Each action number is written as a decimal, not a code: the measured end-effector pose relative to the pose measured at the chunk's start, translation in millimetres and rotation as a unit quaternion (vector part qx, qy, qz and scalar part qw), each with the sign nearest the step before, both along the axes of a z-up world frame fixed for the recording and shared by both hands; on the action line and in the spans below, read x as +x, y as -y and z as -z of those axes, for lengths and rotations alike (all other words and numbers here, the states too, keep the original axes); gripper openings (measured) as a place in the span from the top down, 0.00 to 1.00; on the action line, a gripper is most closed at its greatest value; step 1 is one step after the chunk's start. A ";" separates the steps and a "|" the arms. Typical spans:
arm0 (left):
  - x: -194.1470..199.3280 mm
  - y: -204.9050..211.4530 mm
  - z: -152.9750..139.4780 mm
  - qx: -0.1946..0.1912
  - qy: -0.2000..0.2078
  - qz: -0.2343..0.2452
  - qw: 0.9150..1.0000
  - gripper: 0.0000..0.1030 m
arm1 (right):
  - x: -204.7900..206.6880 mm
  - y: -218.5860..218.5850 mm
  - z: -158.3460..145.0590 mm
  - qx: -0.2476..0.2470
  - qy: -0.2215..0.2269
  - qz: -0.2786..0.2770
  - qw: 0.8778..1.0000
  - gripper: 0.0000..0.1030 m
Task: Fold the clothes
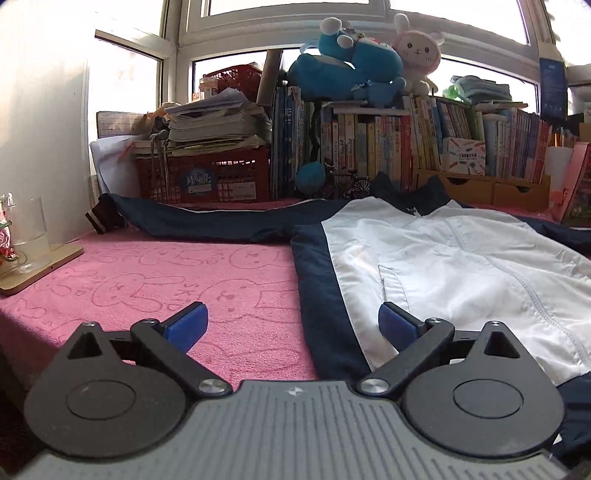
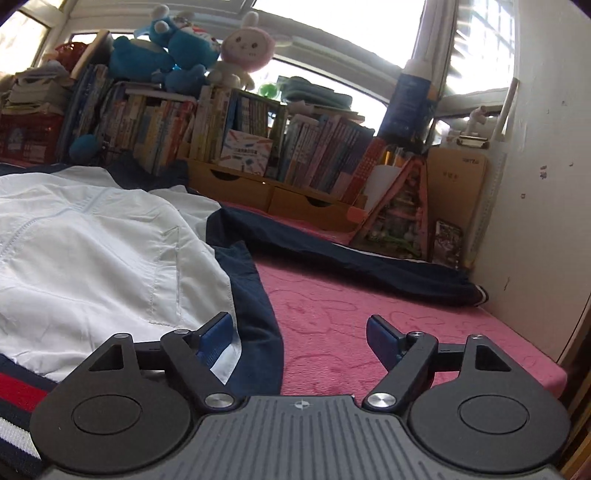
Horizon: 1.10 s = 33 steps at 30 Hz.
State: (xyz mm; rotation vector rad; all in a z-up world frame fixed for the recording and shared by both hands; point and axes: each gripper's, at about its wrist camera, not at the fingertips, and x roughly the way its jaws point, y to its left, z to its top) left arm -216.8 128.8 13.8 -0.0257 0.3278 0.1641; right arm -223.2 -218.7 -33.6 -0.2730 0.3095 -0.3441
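Strong daylight pours through the windows point(image 1: 295, 7) behind the books point(image 1: 369, 144), blowing the panes out to white glare. Both views bend heavily at their edges, with dark corners. The jacket's point(image 2: 92, 240) white panel gleams; focus is sharp throughout.

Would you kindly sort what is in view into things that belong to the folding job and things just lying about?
For the job:
- jacket
- left gripper, open
- right gripper, open

Lying about:
- glass on a wooden board
- red crate
- books
- blue plush
- pink bunny
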 end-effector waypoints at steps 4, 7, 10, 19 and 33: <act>-6.3 -15.5 1.8 -0.042 -0.002 -0.042 0.998 0.03 | -19.5 -20.8 -22.8 0.029 0.040 -0.046 0.998 0.34; -6.3 -19.0 11.3 -0.061 -0.027 -0.056 0.996 0.03 | -24.7 -48.9 -35.6 0.149 0.023 -0.174 0.973 0.34; -4.1 -9.5 18.5 -0.040 -0.040 -0.048 0.997 0.03 | -19.1 -91.2 -22.0 0.200 -0.006 -0.279 0.939 0.34; 7.0 -12.6 35.0 -0.005 -0.067 -0.065 0.996 0.00 | 0.3 -75.2 10.9 0.053 0.006 -0.174 0.983 0.33; 38.1 32.9 -22.1 -0.008 -0.006 0.044 0.999 0.08 | 31.9 -32.6 -47.7 0.171 -0.014 -0.198 0.965 0.25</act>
